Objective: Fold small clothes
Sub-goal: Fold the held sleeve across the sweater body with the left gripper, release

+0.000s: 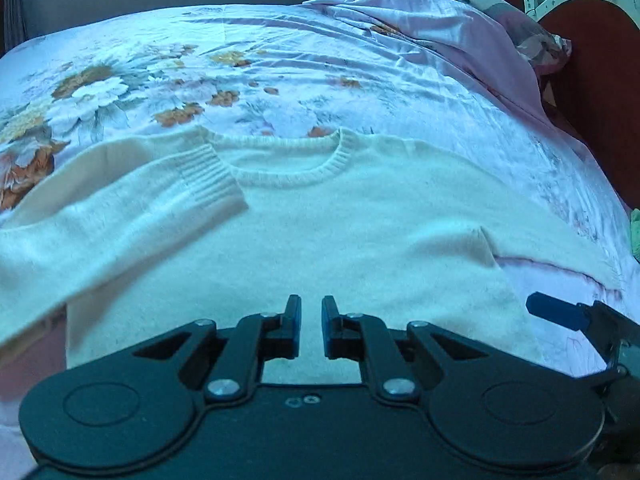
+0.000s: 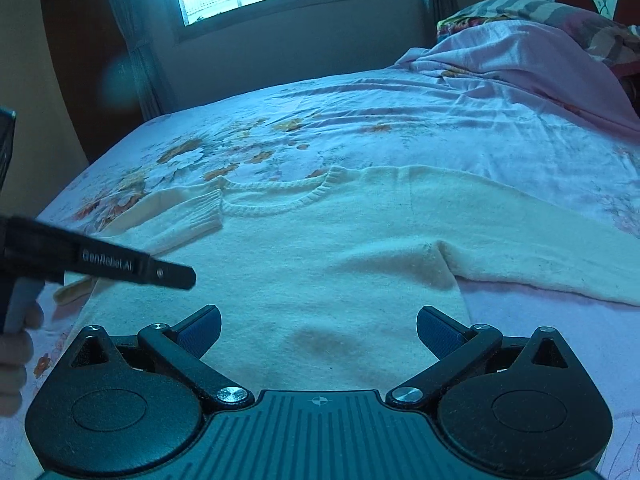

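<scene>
Left wrist: left gripper (image 1: 311, 320) nearly closed, holding nothing, over sweater (image 1: 320, 232) | one sleeve (image 1: 132, 212) folded across chest | right gripper (image 2: 319, 332) spread wide, holding nothing | bedsheet (image 2: 360, 120).

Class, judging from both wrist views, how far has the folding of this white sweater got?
Done: one sleeve is folded across the sweater chest. In hand: nothing; the left tool hovers nearly closed, the right tool wide open. Left: the other sleeve lies spread on the bedsheet, body unfolded.
</scene>
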{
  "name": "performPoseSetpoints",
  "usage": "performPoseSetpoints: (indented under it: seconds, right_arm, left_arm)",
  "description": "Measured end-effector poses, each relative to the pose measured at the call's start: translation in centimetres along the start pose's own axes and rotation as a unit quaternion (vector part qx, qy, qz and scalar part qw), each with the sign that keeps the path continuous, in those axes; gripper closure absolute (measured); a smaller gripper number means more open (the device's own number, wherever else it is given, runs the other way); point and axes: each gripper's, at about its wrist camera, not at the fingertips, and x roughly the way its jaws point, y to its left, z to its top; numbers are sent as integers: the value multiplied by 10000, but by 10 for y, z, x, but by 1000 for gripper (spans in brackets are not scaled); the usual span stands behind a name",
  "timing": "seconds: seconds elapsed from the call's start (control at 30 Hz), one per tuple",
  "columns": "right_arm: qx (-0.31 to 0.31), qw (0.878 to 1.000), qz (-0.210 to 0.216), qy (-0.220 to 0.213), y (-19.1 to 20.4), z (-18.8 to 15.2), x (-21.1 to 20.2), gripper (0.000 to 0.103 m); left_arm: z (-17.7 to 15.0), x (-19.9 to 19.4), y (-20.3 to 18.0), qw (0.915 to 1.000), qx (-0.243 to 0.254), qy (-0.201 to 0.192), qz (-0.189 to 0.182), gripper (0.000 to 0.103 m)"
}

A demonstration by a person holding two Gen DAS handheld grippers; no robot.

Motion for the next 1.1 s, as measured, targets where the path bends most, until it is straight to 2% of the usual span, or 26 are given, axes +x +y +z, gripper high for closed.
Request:
performPoseSetpoints:
  seconds: [0.07, 0.1, 0.17, 0.27, 0.33, 0.37, 0.53, 0.73, 0.77, 0.8, 0.83, 0.93, 1.1]
  right_arm:
    - [94, 9999, 109, 81, -6, 1, 2, 0]
    - [123, 9996, 198, 126, -7, 3, 6, 0]
    - [143, 9988, 438, 193, -2, 9, 18, 1]
    - [98, 9966, 767, 296, 17, 25, 48, 1]
    - [108, 9948, 952, 337, 32, 39, 72, 18]
    - [118, 9937, 1034, 416, 40, 48, 86, 34]
    - [289, 9900, 1196, 684, 62, 81, 152, 35]
    - [338, 9896, 1092, 873, 71, 93, 197, 35]
    - [272, 9898, 1108, 857, 74, 93, 196, 50]
    - [232, 9892, 1157, 868, 75, 93, 195, 95]
    - [301, 9866, 1266, 981, 76, 93, 195, 98]
    - [314, 9853, 1440, 864, 78, 89, 175, 99]
    - [163, 9915, 1292, 83, 53, 83, 93, 99]
  left_arm:
    - [-6, -19, 14, 9989, -361, -259, 113, 81]
    - [-3, -26, 24, 9974, -520, -394, 303, 78]
    - [2, -38, 48, 9927, -809, -572, 684, 80]
    - [11, -47, 91, 9795, -1267, -606, 1444, 74]
    - [12, -49, 121, 9696, -1590, -584, 1768, 71]
    - [12, -47, 134, 9659, -1724, -543, 1852, 71]
    - [9, -34, 165, 9609, -2036, -388, 1838, 71]
    - [4, -34, 166, 9641, -1918, -498, 1765, 70]
    - [3, -34, 165, 9642, -1891, -499, 1792, 70]
    - [3, -33, 165, 9643, -1878, -499, 1801, 70]
    - [3, -33, 164, 9645, -1875, -489, 1793, 70]
    - [2, -33, 160, 9644, -1839, -488, 1835, 71]
    - [9, -40, 136, 9706, -1530, -658, 1737, 69]
